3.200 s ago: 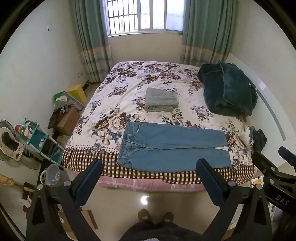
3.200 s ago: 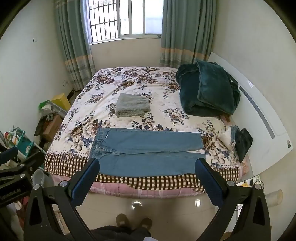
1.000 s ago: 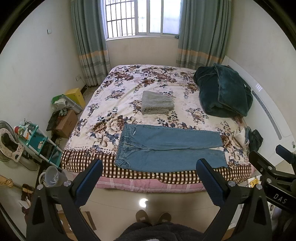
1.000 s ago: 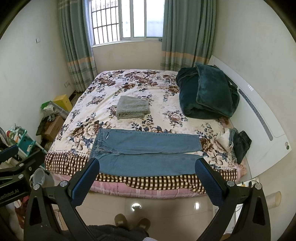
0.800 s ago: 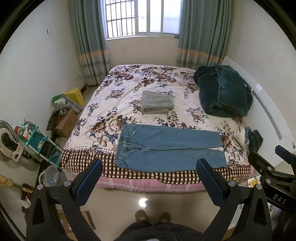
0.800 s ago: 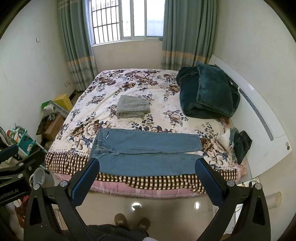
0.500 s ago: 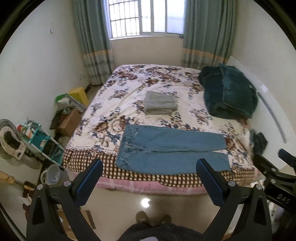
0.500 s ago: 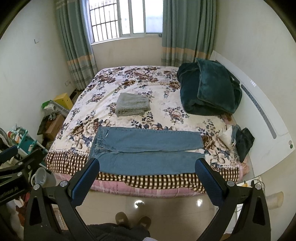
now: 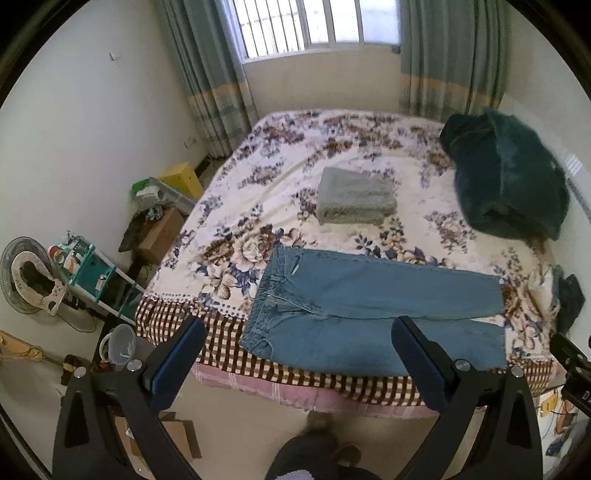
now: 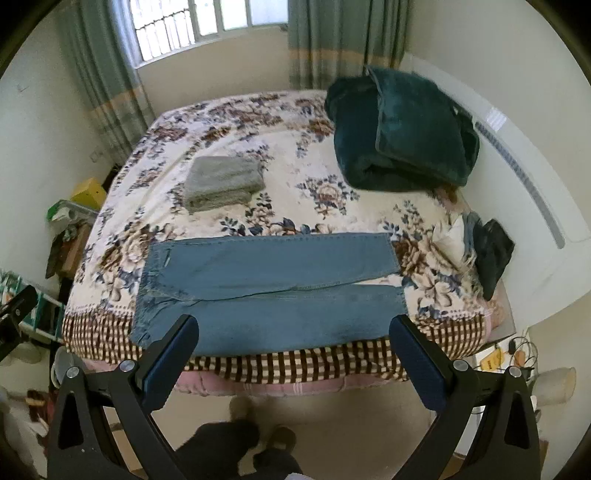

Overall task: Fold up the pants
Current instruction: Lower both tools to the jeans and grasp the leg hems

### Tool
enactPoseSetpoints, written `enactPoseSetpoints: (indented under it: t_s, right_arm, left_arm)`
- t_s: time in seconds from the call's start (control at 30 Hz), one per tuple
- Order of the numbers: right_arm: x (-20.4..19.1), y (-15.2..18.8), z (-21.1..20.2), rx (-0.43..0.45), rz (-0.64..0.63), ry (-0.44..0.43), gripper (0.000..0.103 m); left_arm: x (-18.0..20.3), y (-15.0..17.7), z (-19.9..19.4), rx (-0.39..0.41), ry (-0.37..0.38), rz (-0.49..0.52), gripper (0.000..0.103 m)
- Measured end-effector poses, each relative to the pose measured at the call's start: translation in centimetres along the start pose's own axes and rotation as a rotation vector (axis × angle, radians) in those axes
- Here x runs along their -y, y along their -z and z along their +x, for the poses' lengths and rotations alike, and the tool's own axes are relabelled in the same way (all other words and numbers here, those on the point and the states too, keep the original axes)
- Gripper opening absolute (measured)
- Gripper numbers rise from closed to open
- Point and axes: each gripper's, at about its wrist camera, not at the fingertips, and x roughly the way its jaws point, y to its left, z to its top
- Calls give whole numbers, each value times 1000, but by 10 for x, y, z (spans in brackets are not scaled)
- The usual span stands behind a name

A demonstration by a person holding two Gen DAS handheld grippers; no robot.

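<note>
Pants (image 9: pixel 373 310) lie flat on floral bed (image 9: pixel 266 192) beneath curtained window (image 9: pixel 314 26).

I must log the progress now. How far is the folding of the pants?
Done: the pants lie flat along the bed's near edge, both legs side by side, no fold made. A grey folded cloth already sits farther back. In hand: nothing; the left gripper and right gripper are both open, above the floor before the bed. Left: reaching the pants and all folds.
</note>
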Motion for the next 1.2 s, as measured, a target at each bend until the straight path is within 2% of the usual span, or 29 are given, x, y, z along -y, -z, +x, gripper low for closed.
enactPoseSetpoints:
  t_s: [0.2, 0.37, 0.5, 0.67, 0.77, 0.83, 0.9, 0.97, 1.07, 1.1, 1.13, 1.17, 1.2]
  right_arm:
    - [30, -55, 126, -117, 118, -15, 103]
    - [66, -103, 258, -235, 254, 29, 103]
    - [102, -138, 391, -350, 417, 36, 103]
    - [134, -164, 550, -448, 559, 88, 103]
    - [147, -169, 628, -494, 633, 120, 103]
    - [154, -166, 662, -514, 681, 151, 103]
    - [165, -163, 697, -527, 761, 159, 103]
    - [174, -162, 726, -533, 828, 159, 103]
    - [188, -151, 765, -548, 951, 156, 103]
    - [191, -144, 776, -561, 995, 157, 103]
    - [193, -139, 784, -577, 1022, 162, 103]
    - [194, -133, 791, -589, 1048, 175, 102]
    - [194, -131, 793, -585, 1057, 179, 101]
  left_arm:
    - [26, -43, 108, -114, -13, 3, 103]
    - [48, -83, 239, -282, -9, -38, 103]
    - [56, -105, 351, -402, -39, -118, 103]
    - [54, -117, 490, -545, -96, -241, 103]
    - [48, -115, 567, -624, -130, -325, 103]
    - [43, -111, 612, -679, -150, -386, 103]
    - [39, -107, 640, -712, -154, -438, 103]
    - [35, -102, 658, -732, -172, -479, 98]
    - [31, -96, 665, -734, -208, -501, 85]
    - [30, -94, 662, -724, -220, -504, 73]
    - [30, -94, 658, -704, -241, -502, 56]
    - [29, -93, 653, -688, -270, -497, 47]
    - [27, -93, 648, -679, -297, -494, 29]
